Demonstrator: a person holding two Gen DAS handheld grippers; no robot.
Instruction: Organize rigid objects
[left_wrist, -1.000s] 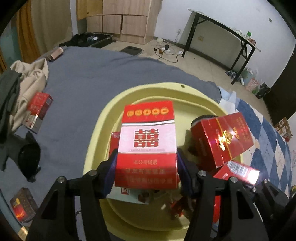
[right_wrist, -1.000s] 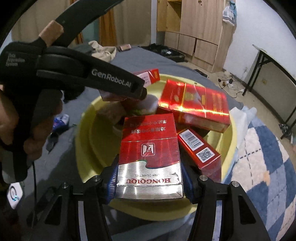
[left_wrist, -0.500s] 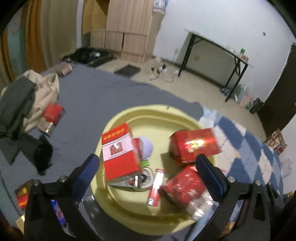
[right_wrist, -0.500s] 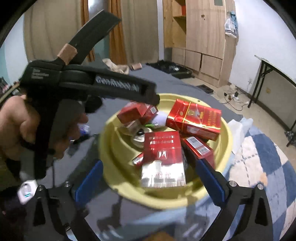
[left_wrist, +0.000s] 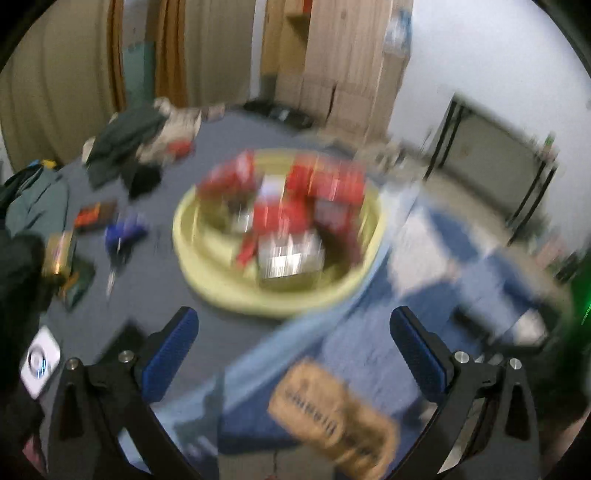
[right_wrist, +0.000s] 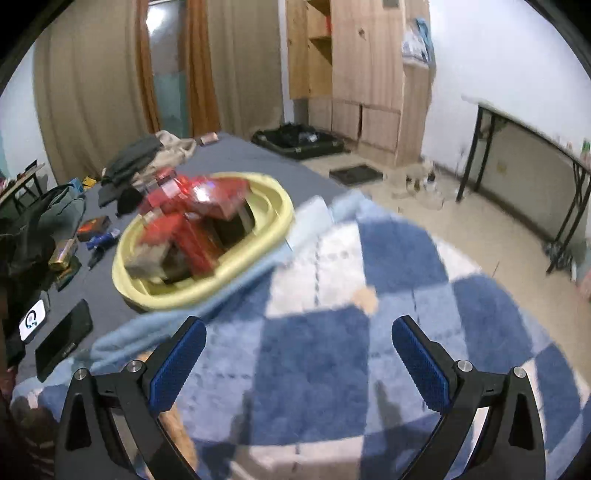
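left tool (left_wrist: 293, 345) — open, empty | right tool (right_wrist: 299, 352) — open, empty | one yellow basin (right_wrist: 273, 201)

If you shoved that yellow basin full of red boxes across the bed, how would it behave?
The yellow basin looks like rigid plastic, so it would probably slide in one piece over the grey sheet. The red boxes are heaped loosely at angles, so some would likely shift or topple.
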